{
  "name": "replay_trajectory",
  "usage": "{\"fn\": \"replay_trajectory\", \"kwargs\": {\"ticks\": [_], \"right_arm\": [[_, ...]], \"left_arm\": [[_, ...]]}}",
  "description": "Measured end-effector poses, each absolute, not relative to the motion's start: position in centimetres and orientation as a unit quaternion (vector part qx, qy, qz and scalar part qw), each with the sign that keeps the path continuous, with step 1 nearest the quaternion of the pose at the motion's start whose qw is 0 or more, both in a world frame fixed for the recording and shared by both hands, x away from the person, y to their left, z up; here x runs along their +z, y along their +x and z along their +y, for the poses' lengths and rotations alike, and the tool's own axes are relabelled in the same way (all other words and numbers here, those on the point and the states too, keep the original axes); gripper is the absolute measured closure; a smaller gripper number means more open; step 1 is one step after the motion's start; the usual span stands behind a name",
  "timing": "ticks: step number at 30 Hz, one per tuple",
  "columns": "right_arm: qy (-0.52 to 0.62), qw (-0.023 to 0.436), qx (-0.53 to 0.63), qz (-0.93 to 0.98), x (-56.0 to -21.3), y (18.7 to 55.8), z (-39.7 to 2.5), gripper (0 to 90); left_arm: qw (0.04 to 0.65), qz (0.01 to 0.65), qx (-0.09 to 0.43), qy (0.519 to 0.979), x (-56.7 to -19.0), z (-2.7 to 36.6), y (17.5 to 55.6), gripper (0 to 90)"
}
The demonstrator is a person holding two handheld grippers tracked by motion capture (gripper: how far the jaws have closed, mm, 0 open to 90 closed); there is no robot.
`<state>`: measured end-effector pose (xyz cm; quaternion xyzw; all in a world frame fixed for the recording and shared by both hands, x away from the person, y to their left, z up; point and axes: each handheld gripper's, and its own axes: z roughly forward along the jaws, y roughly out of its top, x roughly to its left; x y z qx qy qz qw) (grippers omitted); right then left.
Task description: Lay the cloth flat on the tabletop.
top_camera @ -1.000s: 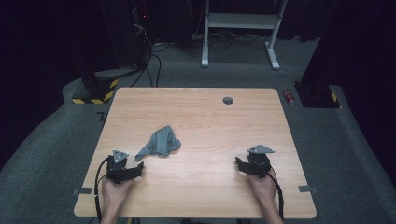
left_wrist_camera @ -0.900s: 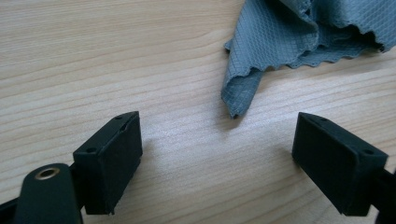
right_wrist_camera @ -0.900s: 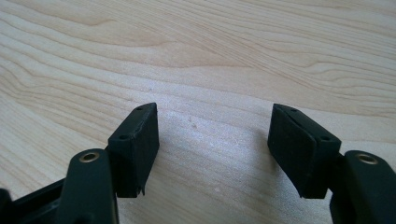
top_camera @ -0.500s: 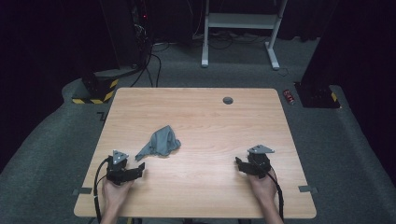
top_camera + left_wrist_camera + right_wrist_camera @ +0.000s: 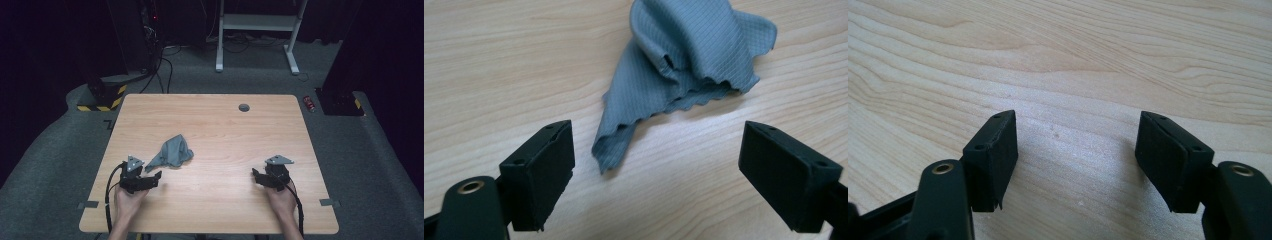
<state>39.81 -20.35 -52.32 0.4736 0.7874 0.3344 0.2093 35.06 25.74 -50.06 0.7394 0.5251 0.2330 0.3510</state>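
Two grippers rest low on the desk [image 5: 215,125], jaws spread, nothing held. Left gripper [image 5: 150,178] points at the crumpled grey cloth [image 5: 172,152], whose trailing corner [image 5: 611,150] lies just ahead between its jaws. Right gripper [image 5: 262,179] sits well apart over bare wood. Likely step: approach before the first grasp. Next move calls for easing forward and pinching that corner. Round grommet [image 5: 244,107] far off; nothing blocks the way.

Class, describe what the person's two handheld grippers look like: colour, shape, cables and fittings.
Both the left gripper and right gripper are black, with two blocky flat jaws, a grey three-cornered plate on top and a trailing black cable. Brass-coloured eyelets show near the jaws. Forearms are bare, without sleeves.
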Motion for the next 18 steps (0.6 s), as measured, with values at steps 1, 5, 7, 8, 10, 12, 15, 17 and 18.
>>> {"fn": "replay_trajectory", "kwargs": {"ticks": [1, 5, 7, 8, 10, 12, 15, 17, 18], "right_arm": [[0.474, 0.209, 0.334, 0.787, -52.3, 39.8, -20.3, 33.1], [0.473, 0.209, 0.334, 0.788, -52.3, 39.8, -20.3, 33.0], [0.473, 0.209, 0.334, 0.788, -52.3, 39.8, -20.3, 32.9], [0.473, 0.209, 0.334, 0.788, -52.3, 39.8, -20.3, 32.9], [0.473, 0.209, 0.334, 0.788, -52.3, 39.8, -20.3, 32.9], [0.473, 0.209, 0.334, 0.788, -52.3, 39.8, -20.3, 32.9], [0.473, 0.209, 0.334, 0.788, -52.3, 39.8, -20.3, 32.9], [0.473, 0.209, 0.334, 0.788, -52.3, 39.8, -20.3, 32.9], [0.473, 0.209, 0.334, 0.788, -52.3, 39.8, -20.3, 32.8]], "left_arm": [[0.351, 0.525, 0.233, 0.739, -50.1, 25.7, 35.1, 15.3], [0.357, 0.525, 0.228, 0.738, -49.8, 25.2, 35.6, 15.3], [0.356, 0.523, 0.227, 0.741, -49.8, 25.0, 35.8, 15.3], [0.355, 0.521, 0.226, 0.742, -49.8, 24.8, 36.0, 15.3], [0.354, 0.519, 0.222, 0.745, -49.9, 24.4, 36.5, 15.3], [0.355, 0.519, 0.219, 0.746, -49.9, 24.1, 36.8, 15.3], [0.356, 0.517, 0.217, 0.747, -49.8, 23.6, 37.3, 15.3], [0.359, 0.518, 0.215, 0.746, -49.8, 23.4, 37.6, 15.4], [0.358, 0.518, 0.214, 0.747, -49.8, 23.4, 37.8, 15.4]]}}
